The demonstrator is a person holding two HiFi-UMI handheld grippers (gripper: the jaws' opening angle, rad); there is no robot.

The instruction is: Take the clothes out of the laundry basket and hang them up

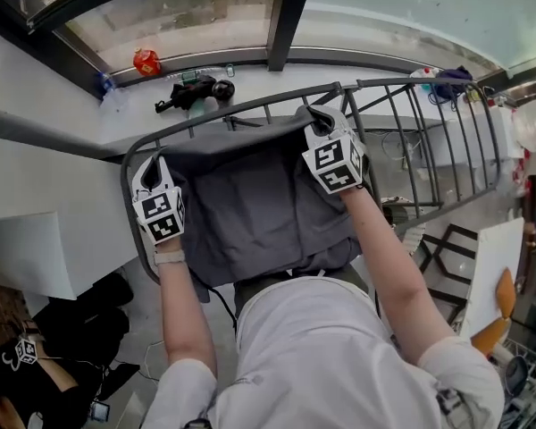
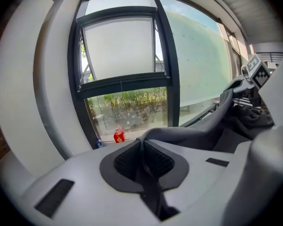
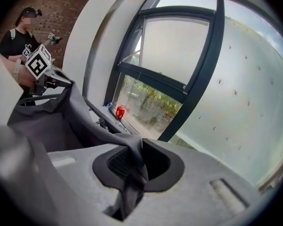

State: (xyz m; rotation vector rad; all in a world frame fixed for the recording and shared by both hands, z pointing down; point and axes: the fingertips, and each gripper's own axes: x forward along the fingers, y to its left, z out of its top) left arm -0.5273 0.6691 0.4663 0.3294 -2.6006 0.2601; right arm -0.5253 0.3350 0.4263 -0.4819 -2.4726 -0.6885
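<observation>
The dark metal drying rack (image 1: 429, 141) with its curved rim and parallel rails stands below the window. The dark grey fabric garment (image 1: 250, 204) hangs spread across the rack's near end, between the two grippers and the person's body. It looks soft, limp and light, so it should sag wherever it is unsupported and drape readily over a rail. Two spaced pinches along one edge, as here, seem the right hold. The left gripper (image 1: 152, 164) is clamped on one corner of that edge, a fold of cloth pinched between its closed jaws. The right gripper (image 1: 326, 114) is clamped likewise on the other corner. No view shows the laundry basket, so its contents cannot be told. A small red packet (image 1: 146, 61) sits on the window sill.
</observation>
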